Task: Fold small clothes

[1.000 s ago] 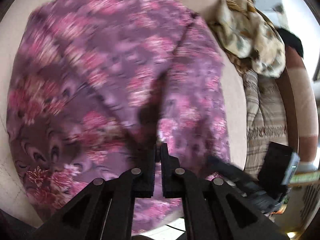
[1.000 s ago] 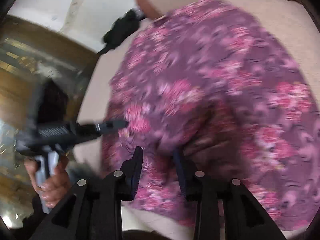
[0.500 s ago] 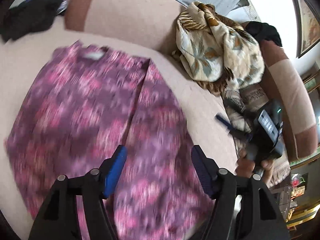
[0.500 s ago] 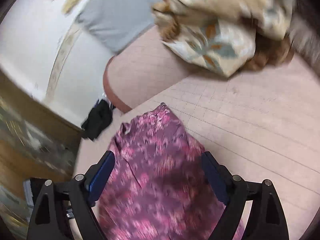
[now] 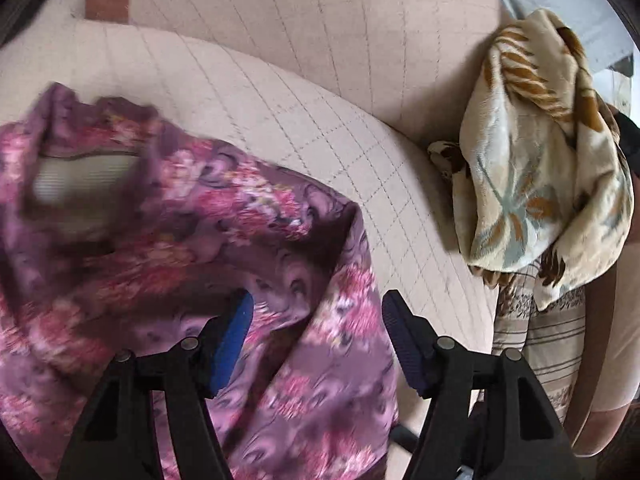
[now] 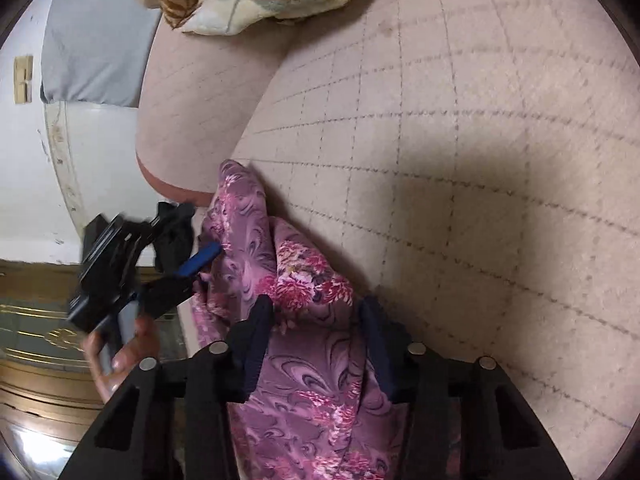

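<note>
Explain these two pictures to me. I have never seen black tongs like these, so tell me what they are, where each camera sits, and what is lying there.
No robot here: a person holds a two-finger gripper in each hand, each carrying a forward-looking fisheye camera. One picture looks along the left gripper, the other along the right gripper. Both stand open over a purple floral garment, which lies rumpled on a beige quilted sofa; cloth sits between the fingers, but nothing is clamped. A cream leaf-patterned blanket is heaped against the backrest. The right view also shows the left gripper in the person's hand.
</note>
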{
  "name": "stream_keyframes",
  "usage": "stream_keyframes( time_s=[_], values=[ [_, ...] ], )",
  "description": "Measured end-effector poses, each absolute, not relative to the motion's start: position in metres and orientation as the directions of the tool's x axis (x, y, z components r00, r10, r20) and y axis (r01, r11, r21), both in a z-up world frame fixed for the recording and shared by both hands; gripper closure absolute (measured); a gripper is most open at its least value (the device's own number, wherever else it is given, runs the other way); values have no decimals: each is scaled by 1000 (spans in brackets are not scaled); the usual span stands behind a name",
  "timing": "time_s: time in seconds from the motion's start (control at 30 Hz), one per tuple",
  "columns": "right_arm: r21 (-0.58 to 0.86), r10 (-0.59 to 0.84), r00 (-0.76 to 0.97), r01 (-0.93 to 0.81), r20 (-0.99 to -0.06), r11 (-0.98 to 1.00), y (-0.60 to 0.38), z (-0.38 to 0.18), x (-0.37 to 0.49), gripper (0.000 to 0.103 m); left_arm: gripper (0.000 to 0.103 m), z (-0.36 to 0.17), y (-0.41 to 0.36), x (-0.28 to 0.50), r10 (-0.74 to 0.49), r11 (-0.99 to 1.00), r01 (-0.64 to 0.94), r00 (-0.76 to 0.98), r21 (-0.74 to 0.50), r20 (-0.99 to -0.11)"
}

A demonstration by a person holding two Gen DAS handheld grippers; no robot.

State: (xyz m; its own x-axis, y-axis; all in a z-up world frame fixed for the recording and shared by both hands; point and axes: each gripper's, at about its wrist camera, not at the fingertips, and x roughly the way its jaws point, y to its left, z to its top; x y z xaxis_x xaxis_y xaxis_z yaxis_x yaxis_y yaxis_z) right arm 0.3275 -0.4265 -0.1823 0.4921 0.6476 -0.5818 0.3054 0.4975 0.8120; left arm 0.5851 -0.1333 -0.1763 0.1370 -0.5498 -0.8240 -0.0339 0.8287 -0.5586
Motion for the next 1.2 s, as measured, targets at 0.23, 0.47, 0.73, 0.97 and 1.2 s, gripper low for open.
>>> stream_keyframes(
  time_s=[0.23, 0.47, 0.73, 0.97, 1.2],
  values=[
    [813, 640, 503, 328, -581, 481, -431, -187, 325, 93, 96, -181, -147, 587, -502, 855, -59, 159, -515, -850],
    [816, 623, 537, 270, -568, 511, -434, -162, 327, 96, 99, -166, -117, 597, -453, 871, -93, 229, -483, -861],
    [766, 549, 557, 292, -622, 572, -444, -152, 322, 38, 31, -125, -84, 507, -557, 826, 51, 230, -561, -798],
    [757, 581, 561, 131, -589, 640, -415, -107, 296, 38, 30, -119, -12, 304, -484, 875, 145, 239, -462, -842],
    [704, 616, 470, 18, -632, 710, -339, -122, 201, 43, 37, -186, 12, 211, -518, 847, -14, 207, -531, -830]
  ],
)
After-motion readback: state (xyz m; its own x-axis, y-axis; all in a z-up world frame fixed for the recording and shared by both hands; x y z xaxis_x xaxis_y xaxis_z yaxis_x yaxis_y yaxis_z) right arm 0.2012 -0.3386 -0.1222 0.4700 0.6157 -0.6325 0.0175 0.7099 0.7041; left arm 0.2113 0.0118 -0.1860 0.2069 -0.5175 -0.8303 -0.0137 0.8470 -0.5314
